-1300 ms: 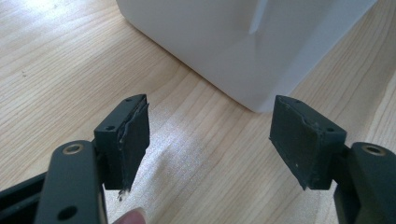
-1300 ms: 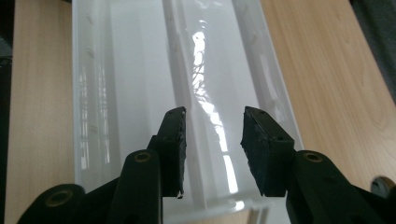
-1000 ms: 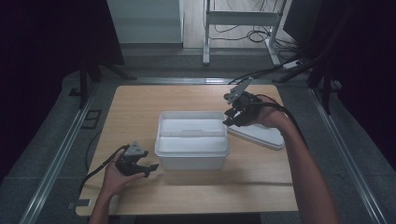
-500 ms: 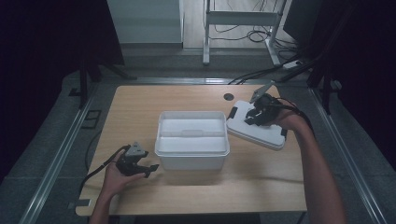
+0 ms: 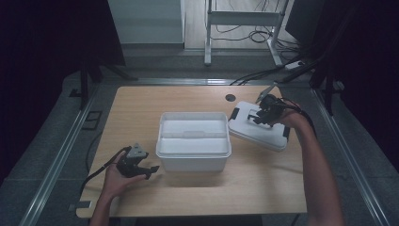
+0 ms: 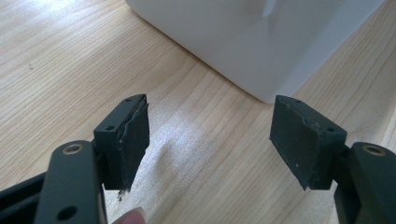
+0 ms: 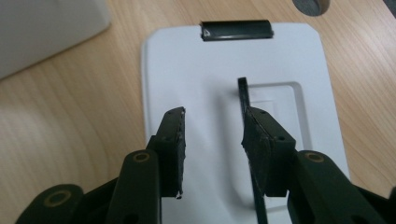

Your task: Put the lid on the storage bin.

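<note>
While the lid lies flat — long axis slanting away rightward — the right gripper's fingers stand apart over it.

Dim in the high view, with black at both sides and the brightest patch at the top, on the floor behind the surface. Soft and a bit grainy there; small things hard to make out. Much brighter in the two gripper views, with pale glare on the wood, maybe from a light overhead. Soft shadow beside the white box. Nearest gripper parts slightly blurred.
</note>
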Available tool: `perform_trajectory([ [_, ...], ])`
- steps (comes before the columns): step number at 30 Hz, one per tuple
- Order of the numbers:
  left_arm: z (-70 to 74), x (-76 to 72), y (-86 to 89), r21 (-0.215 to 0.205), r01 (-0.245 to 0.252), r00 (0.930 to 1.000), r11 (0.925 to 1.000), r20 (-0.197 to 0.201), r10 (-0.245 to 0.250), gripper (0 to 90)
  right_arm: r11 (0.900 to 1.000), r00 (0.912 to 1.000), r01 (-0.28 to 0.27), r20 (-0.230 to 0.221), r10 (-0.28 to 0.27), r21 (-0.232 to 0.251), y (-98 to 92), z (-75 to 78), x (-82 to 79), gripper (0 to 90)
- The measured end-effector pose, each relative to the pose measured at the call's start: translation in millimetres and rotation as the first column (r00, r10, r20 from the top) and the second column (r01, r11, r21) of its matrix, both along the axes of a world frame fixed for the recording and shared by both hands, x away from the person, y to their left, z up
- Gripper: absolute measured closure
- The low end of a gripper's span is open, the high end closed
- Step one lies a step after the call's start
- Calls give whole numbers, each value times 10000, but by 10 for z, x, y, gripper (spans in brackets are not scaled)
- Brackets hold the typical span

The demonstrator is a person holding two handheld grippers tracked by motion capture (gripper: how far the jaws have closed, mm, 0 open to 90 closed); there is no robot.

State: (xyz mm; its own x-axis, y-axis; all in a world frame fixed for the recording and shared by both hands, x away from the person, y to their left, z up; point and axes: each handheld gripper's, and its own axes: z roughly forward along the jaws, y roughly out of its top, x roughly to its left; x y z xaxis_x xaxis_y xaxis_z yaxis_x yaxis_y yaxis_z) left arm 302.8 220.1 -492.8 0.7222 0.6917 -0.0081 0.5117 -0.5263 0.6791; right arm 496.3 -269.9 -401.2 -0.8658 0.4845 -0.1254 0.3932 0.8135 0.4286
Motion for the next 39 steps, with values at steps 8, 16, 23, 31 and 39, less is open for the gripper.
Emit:
perform_trajectory([
  [8, -8, -33, -10, 143, -29, 10000, 9999, -12, 29, 285, 9992, 9993, 378, -11, -378, -121, -103, -120, 151, 589],
  [16, -3, -113, 0, 228, -211, 9998, 9995, 54, 210, 284, 9980, 9990, 410, -168, -418, -473, -141, -258, 261, 604],
  [23, -27, -130, 57, 58, -484, 9988, 9988, -38, 484, 284, 9959, 9990, 143, -398, -180, -896, -138, -379, 320, 733],
  [31, -36, -127, 51, 63, -430, 9991, 9991, -58, 431, 284, 9922, 9988, -464, -236, 440, -1158, -111, -363, 290, 836],
  [39, -37, -120, 71, -3, -440, 9990, 9990, -80, 440, 284, 9907, 9953, -922, 203, 947, -1005, -78, -66, 149, 839],
])
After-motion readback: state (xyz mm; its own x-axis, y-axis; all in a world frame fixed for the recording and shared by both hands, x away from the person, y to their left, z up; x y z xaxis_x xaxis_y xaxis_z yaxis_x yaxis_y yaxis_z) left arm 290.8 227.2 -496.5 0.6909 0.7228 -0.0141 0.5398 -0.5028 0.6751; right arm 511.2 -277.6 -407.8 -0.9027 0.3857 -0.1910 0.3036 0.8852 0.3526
